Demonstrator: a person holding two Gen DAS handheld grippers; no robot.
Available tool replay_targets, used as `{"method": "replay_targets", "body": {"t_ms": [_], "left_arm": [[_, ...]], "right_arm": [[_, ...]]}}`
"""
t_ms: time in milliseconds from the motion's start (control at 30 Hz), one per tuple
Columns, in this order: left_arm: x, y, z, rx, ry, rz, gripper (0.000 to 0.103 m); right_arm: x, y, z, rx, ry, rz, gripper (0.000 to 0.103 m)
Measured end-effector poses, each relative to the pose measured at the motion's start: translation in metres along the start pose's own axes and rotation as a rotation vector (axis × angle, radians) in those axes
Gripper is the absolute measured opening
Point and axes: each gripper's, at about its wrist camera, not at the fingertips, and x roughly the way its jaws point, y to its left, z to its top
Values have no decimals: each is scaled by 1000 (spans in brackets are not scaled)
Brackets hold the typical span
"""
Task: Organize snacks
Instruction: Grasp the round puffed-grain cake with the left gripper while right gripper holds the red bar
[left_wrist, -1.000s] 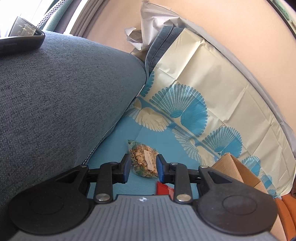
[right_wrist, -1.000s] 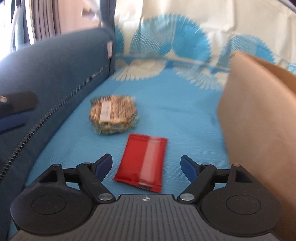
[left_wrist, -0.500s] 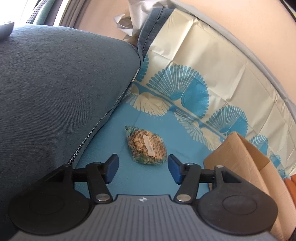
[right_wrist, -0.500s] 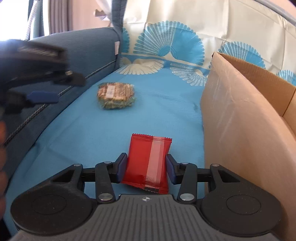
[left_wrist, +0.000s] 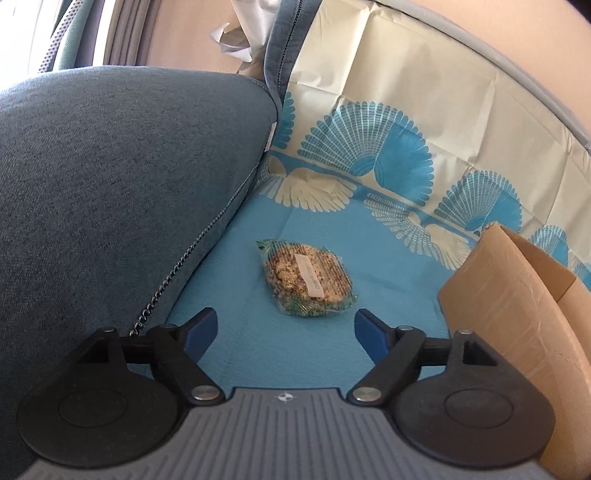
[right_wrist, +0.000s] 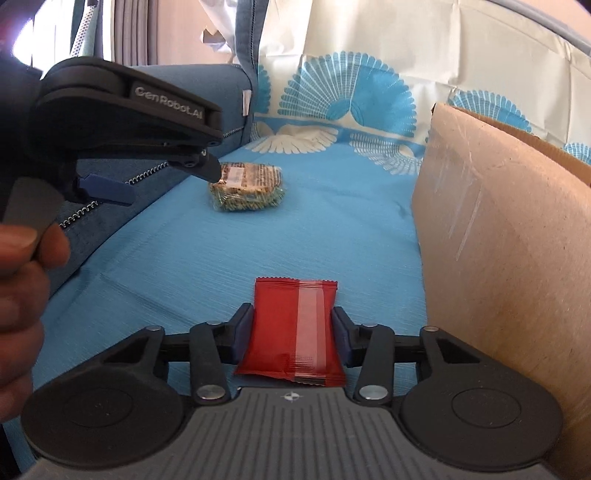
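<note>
Two risks stood: the right gripper (right_wrist: 291, 338), jaws just closed on the red packet (right_wrist: 293, 332) beside the cardboard box (right_wrist: 498, 240), pinched only its slippery near end, while the left gripper (left_wrist: 286, 330), jaws just opened, empty, stood short of the far cereal bar (left_wrist: 308, 282).

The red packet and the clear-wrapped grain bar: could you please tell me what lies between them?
Nothing but bare blue cloth separates the red packet from the grain bar; the right wrist view shows this.

left: cushion (left_wrist: 110, 192) | right: cardboard box (right_wrist: 509, 229) | between: open cloth (right_wrist: 332, 221)
</note>
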Motion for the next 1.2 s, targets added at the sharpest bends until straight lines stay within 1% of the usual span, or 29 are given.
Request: {"method": "replay_targets", "body": {"t_ms": [33, 67, 100, 200, 267, 333, 400, 467, 500, 533, 567, 633, 700, 833, 900, 1000, 1067, 1133, 1167, 1200], "left_arm": [[2, -1, 2, 4, -2, 8, 93], [6, -3, 5, 17, -1, 14, 95], [12, -7, 8, 37, 5, 17, 102], [35, -25, 21, 103, 29, 30, 103], [56, -40, 28, 146, 66, 37, 103], [77, -52, 33, 172, 106, 77, 103], [98, -62, 32, 221, 166, 103, 103], [112, -65, 30, 251, 205, 138, 103], [115, -64, 29, 260, 210, 134, 102], [115, -62, 28, 270, 210, 130, 90], [113, -59, 26, 285, 216, 133, 82], [102, -51, 27, 285, 213, 120, 76], [80, -42, 27, 280, 196, 95, 74], [26, -25, 20, 276, 183, 48, 73], [-2, -17, 12, 276, 194, 23, 72], [-32, -2, 0, 247, 211, -7, 72], [-47, 6, 3, 214, 219, -28, 72], [-52, 12, 4, 183, 269, -55, 72], [-54, 14, 3, 173, 284, -60, 72], [-59, 15, 3, 169, 283, -62, 72]], "right_arm": [[0, 0, -1, 3, -5, -1, 46], [-1, -1, -1, 6, -8, -2, 46], [-1, -1, -1, 9, -8, -4, 46], [-2, -2, -1, 14, -7, -1, 46], [-2, -2, -1, 17, -6, 1, 46], [-1, -2, -1, 15, -6, 1, 46], [-1, -2, -1, 16, -7, 3, 46], [-1, -3, -2, 17, -6, 8, 46], [-2, -3, -2, 17, -6, 10, 46], [-2, -3, -2, 17, -6, 12, 46], [-2, -4, -2, 15, -5, 14, 46], [-3, -3, -2, 9, -6, 17, 46], [-4, -5, -3, 11, -12, 28, 45], [-10, -2, -4, -28, -32, 50, 45], [-16, 1, -5, -52, -22, 56, 45], [-29, 6, -5, -66, 15, 79, 45], [-40, 9, -3, -72, 43, 107, 45], [-52, 14, -1, -86, 57, 121, 45], [-58, 16, -1, -93, 62, 123, 45], [-65, 19, -2, -93, 68, 122, 45]]}}
